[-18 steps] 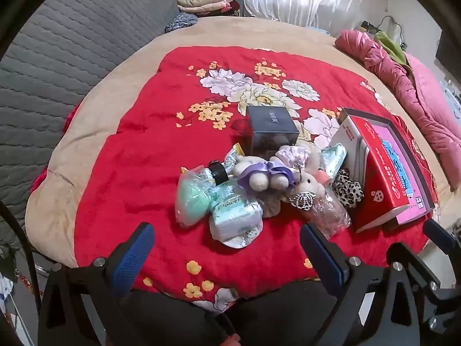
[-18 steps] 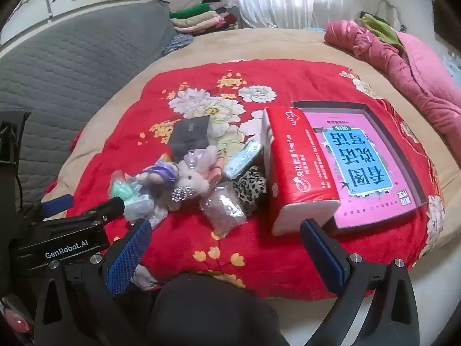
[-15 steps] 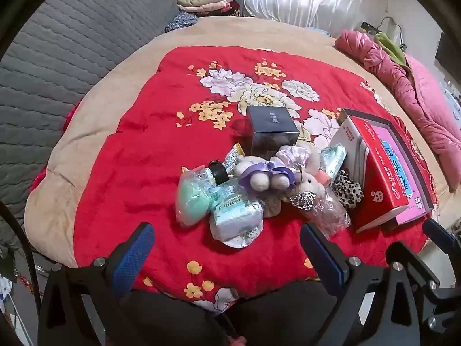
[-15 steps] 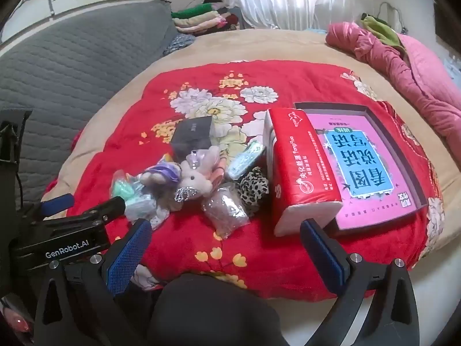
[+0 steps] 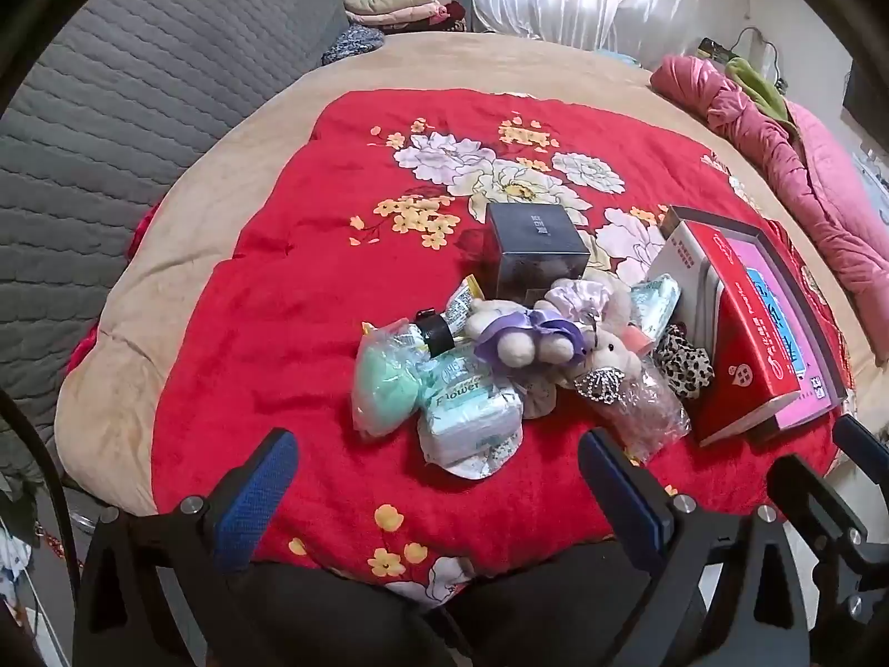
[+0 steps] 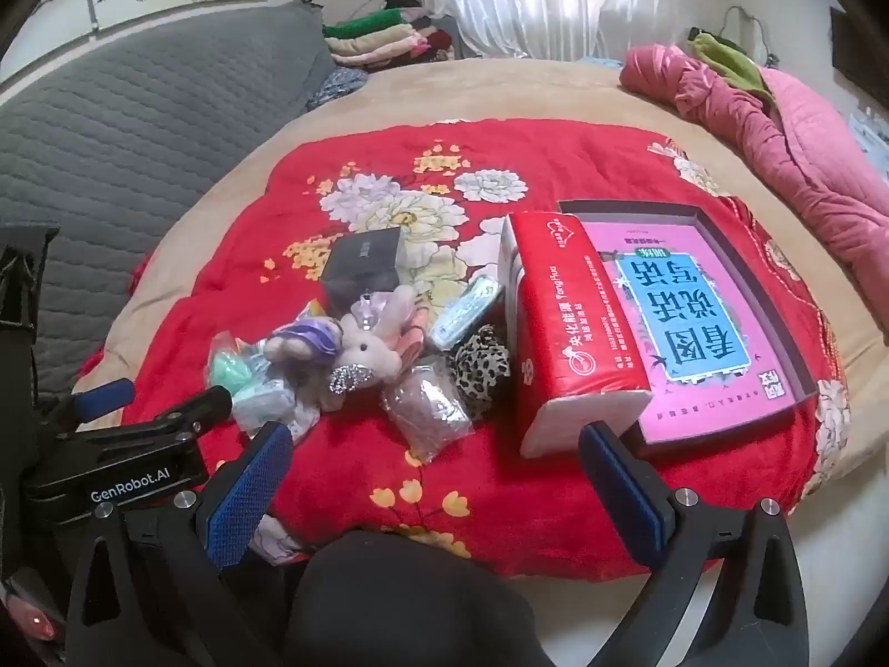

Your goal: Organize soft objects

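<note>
I have both grippers spread wide and empty: left gripper (image 5: pixel 433 478), right gripper (image 6: pixel 436 469). The pile (image 5: pixel 500 356) of soft things sits mid-blanket (image 5: pixel 266 300), straight ahead of my left and ahead-left of my right. The tissue pack (image 5: pixel 469 414) lies nearest my left, so I judge that arm should lead

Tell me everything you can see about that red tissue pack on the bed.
The red tissue pack is a soft, plastic-wrapped block with white print and white ends. It lies on the red floral blanket, one long side leaning on the rim of the box with the pink book. The leopard-print scrunchie sits against its other side. No jaws touch it.
</note>
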